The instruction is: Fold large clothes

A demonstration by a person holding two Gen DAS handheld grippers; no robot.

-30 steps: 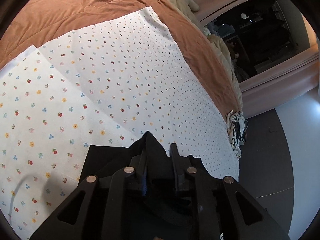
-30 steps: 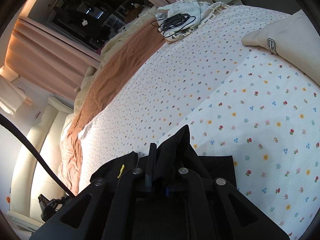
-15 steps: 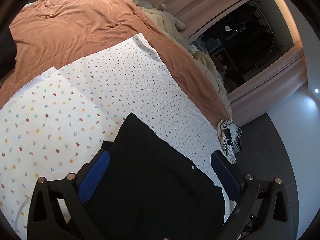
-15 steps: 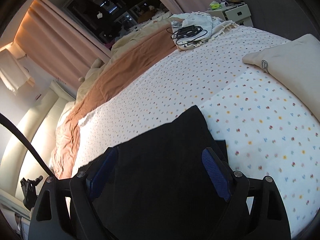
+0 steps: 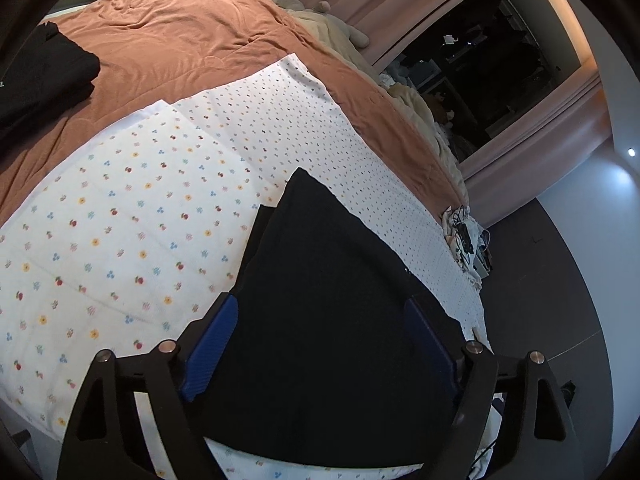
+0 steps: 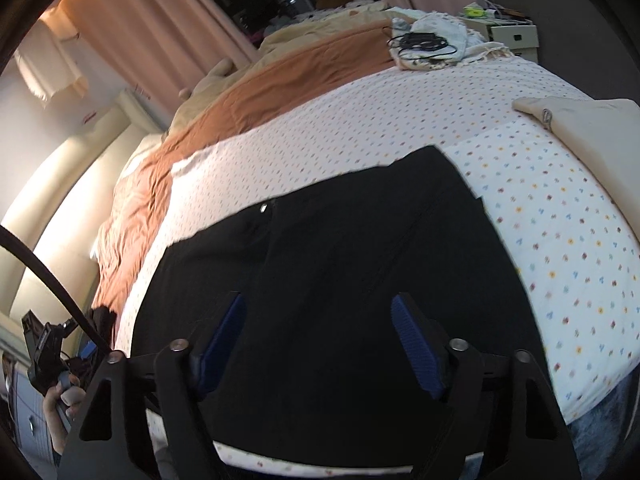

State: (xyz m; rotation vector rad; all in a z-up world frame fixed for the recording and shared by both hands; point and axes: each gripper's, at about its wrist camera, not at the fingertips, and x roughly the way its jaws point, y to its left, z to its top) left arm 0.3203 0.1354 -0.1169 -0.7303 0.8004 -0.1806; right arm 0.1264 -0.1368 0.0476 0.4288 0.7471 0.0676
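Note:
A large black garment [image 5: 328,320] lies folded flat on the white floral sheet [image 5: 120,240] near the bed's front edge; it also shows in the right wrist view [image 6: 340,280]. My left gripper [image 5: 320,344] is open and empty, its blue pads [image 5: 212,344] apart above the garment. My right gripper [image 6: 324,344] is open and empty too, held above the same garment with its blue pads [image 6: 416,352] wide apart.
A brown duvet [image 5: 180,40] covers the far side of the bed. A dark folded garment [image 5: 36,76] lies on it at far left. A cream pillow [image 6: 592,120] lies at right. Cables on a cloth [image 6: 428,44] lie at the far corner.
Both grippers were shut on the black garment a second ago. They have opened, let it go and lifted back, leaving it flat on the sheet.

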